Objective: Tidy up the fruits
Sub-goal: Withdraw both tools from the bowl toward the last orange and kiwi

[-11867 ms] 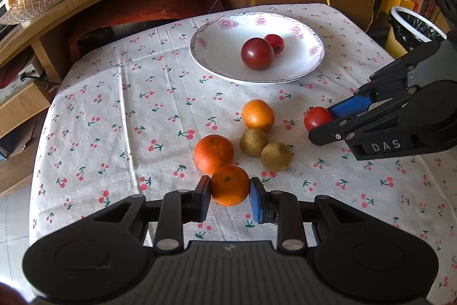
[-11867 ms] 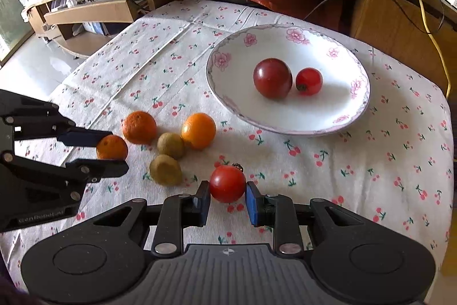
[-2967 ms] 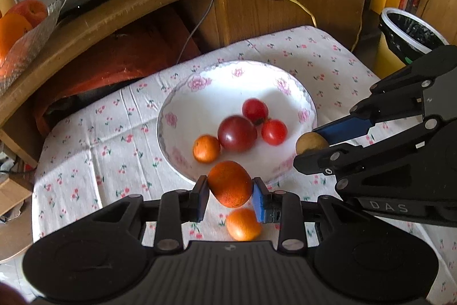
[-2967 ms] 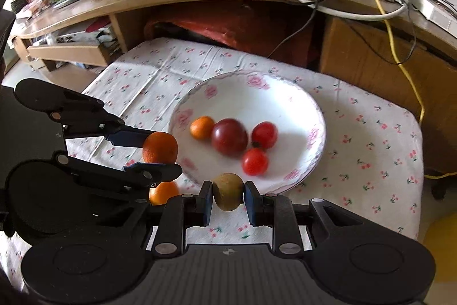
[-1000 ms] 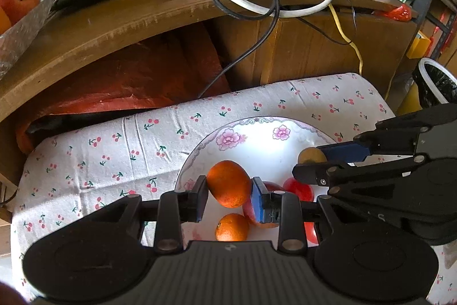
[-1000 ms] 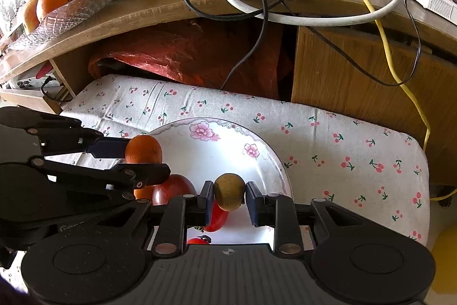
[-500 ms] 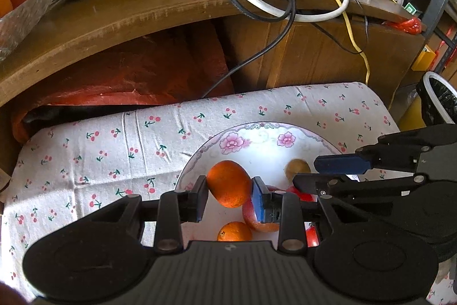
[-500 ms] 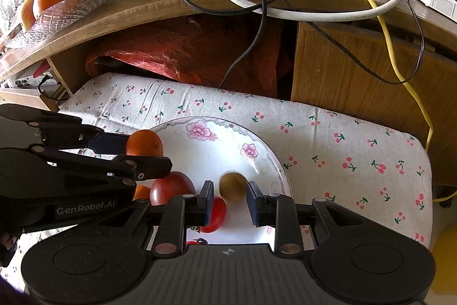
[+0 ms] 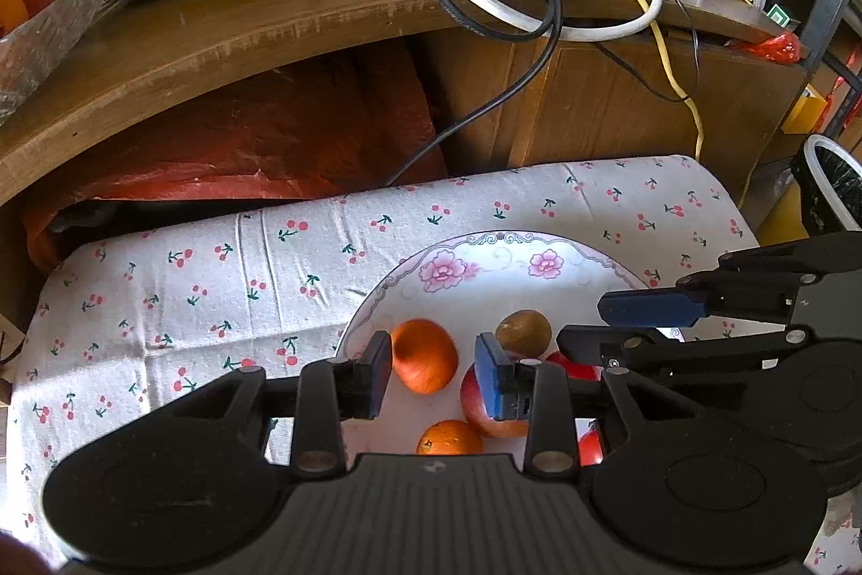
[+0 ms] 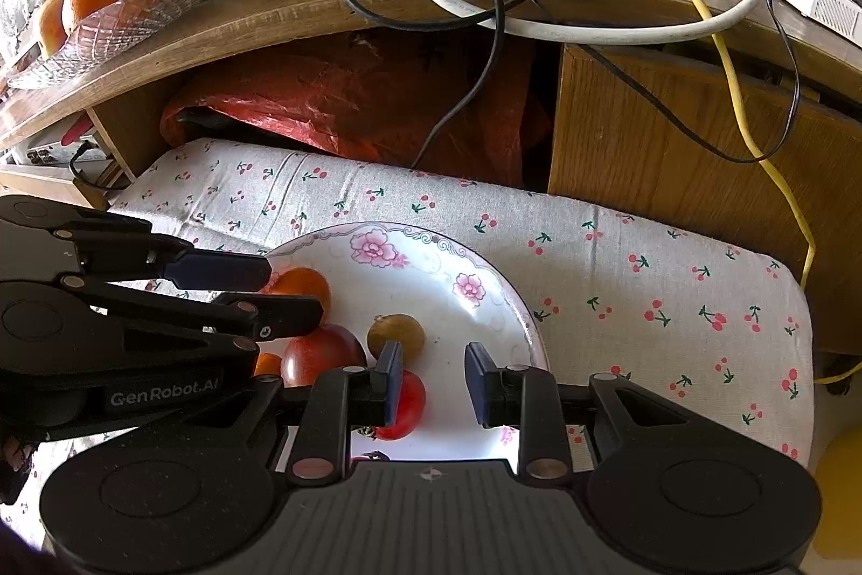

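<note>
So the big flowered plate (image 9: 487,276) sits on the cherry-print tablecloth (image 9: 161,284), and that's where the fruit is. Going by size: a red apple (image 10: 323,354) near the plate's middle, an orange (image 9: 424,355) at about 9 o'clock of it, a smaller orange (image 9: 450,437) around 7, a tomato (image 10: 401,405) at about 5, and a little brown kiwi (image 9: 523,332) at about 1.

The left gripper (image 9: 433,373) is spread wide around the orange without squeezing it. The right gripper (image 10: 433,378) gapes empty just beside the kiwi.

Handling-wise, I'd guess the oranges are firm and forgiving if you pinch them across the middle. The tomato looks soft and slick, so go gentle. Everything's round and probably rolls.
</note>
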{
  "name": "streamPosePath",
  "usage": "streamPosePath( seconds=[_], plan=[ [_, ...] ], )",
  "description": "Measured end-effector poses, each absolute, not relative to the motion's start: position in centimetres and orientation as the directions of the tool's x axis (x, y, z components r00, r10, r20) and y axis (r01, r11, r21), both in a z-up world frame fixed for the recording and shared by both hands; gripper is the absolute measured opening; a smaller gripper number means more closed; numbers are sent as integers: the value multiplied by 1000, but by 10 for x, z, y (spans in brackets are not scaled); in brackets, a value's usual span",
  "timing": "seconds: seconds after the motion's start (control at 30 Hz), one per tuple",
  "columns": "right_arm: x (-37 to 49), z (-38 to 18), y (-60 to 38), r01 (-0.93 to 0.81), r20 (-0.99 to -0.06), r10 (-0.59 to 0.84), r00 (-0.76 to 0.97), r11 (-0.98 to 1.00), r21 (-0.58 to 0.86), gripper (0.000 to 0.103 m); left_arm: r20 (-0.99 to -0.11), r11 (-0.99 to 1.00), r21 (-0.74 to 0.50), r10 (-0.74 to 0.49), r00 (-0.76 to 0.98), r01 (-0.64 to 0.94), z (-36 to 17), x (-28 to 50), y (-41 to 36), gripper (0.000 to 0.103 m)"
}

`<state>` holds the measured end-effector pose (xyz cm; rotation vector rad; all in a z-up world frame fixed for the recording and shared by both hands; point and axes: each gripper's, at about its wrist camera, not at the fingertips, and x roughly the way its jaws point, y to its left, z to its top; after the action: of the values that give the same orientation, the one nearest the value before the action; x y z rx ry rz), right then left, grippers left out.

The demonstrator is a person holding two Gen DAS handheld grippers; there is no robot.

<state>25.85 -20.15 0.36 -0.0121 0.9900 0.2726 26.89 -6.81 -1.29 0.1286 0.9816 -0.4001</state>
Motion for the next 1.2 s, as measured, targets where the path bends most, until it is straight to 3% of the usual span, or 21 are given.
streamPosePath(
  seconds=[0.7, 1.2],
  plan=[
    [234, 40, -191, -233, -809, 189, 556, 970, 67, 24, -822, 919, -35, -250, 512, 392, 15, 236, -63, 44],
    [174, 65, -173, -239, -810, 188, 555, 969, 61, 24, -800, 913, -34, -270, 536, 407, 45, 166, -46, 45]
  ],
)
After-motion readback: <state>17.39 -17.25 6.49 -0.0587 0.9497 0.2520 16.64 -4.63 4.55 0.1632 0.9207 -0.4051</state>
